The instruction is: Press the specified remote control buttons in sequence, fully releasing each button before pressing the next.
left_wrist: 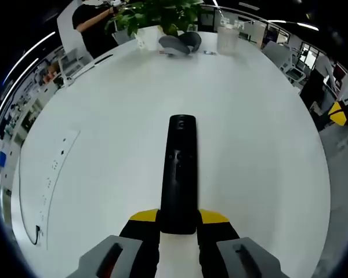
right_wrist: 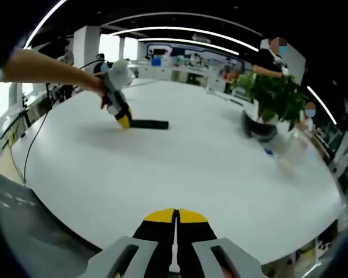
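A: Where does the pressing stand?

B: Barely begun, I'd judge. The left tool [left_wrist: 178,227] is clamped on the near end of the black remote [left_wrist: 180,174], which stretches straight ahead of it and lies flat on the white surface [left_wrist: 261,145]. So the holding part looks done.

A: And the right tool?

B: The right tool [right_wrist: 175,223] has its yellow-tipped jaws pressed together on nothing, hanging over the near edge of the surface. From there the remote [right_wrist: 149,124] sits far ahead and to the left, with the left tool [right_wrist: 123,120] at its end.

A: Any button pushed?

B: Nothing touches the buttons now; whether any was pressed I cannot tell. The right tool must cross over first.
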Demonstrator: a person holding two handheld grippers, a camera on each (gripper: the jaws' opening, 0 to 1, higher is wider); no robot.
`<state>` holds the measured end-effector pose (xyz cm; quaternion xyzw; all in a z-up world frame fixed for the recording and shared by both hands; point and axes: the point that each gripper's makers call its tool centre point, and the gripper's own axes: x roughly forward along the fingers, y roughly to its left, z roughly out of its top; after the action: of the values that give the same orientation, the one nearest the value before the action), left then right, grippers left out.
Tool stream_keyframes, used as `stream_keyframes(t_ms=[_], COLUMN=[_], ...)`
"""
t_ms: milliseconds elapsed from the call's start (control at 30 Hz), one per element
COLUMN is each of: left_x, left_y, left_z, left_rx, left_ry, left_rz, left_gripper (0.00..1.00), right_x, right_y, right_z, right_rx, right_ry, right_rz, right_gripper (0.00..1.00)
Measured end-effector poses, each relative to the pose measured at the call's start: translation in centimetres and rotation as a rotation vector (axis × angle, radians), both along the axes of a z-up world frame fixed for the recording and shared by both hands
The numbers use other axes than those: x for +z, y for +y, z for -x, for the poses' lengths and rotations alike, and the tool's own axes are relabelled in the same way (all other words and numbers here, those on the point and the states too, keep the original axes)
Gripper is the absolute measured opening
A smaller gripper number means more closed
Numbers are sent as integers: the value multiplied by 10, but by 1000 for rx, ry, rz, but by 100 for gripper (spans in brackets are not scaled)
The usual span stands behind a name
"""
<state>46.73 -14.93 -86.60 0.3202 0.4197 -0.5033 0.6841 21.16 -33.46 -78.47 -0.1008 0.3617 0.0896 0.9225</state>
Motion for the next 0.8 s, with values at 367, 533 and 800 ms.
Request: stream_keyframes(t_ms=[367, 533, 800], left_x=[0, 0, 0], left_y=[5, 8, 11], left_z=[24, 38, 58], left_rx=[4, -11, -2], left_ry=[11, 17, 19], left_rz=[-27, -50, -60], left_gripper=[23, 23, 23], right_x=[3, 5, 8], right_y=[3, 2, 4], right_z=[-1, -1, -2], right_rx=[11, 7, 11], right_ry=[-15, -27, -42], right_rz=[-4, -9, -17], right_gripper=[0, 0, 0])
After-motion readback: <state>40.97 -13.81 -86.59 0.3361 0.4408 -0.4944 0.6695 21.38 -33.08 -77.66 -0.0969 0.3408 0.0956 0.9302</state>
